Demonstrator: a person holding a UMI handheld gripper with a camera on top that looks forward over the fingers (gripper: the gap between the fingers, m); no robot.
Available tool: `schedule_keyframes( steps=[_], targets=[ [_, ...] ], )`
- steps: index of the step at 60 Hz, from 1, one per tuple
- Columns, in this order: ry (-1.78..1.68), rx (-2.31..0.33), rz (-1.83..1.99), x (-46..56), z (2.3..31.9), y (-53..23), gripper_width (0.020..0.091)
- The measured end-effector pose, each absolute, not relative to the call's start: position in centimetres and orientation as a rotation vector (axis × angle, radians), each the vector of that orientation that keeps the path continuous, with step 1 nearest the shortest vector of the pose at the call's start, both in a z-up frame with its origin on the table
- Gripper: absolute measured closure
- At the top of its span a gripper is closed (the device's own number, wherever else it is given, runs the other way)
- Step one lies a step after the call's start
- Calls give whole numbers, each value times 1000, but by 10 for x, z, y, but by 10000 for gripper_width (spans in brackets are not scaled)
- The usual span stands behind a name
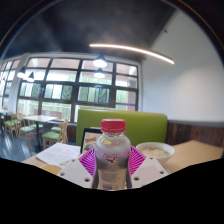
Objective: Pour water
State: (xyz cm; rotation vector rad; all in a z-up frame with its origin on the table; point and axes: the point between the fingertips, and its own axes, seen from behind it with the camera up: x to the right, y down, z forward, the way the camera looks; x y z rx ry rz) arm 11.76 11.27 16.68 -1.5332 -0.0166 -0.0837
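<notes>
Pinching a clear plastic bottle with a red cap [113, 150], the gripper [112, 163] holds it upright near a white bowl [155, 150].

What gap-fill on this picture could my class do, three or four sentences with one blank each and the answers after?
1. The bottle has a ___ cap.
2. The bottle stands between the gripper's two ___.
3. Beyond the bottle, to its right, a white ___ sits on the table.
4. Behind the table is a bench with a ___ back.

Missing words: red; fingers; bowl; green
</notes>
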Motion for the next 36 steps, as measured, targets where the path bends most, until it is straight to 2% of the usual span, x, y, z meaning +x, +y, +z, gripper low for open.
schedule_keyframes(
  steps=[2,3,7,9,15,16,19,23,24,31,36],
  targets=[
    [18,-1549,-31,117,159,108,731],
    [26,-1553,-15,124,148,132,731],
    [27,-1575,14,123,139,128,732],
    [28,-1580,11,126,121,140,732],
    [18,-1602,25,125,115,126,730],
    [15,-1603,31,122,104,146,730],
    [-13,-1625,36,117,100,145,714],
    [-36,-1605,13,120,109,133,716],
    [-39,-1600,8,113,97,145,715],
    [-22,-1594,16,114,99,147,678],
    [-29,-1610,5,115,97,141,585]
  ],
)
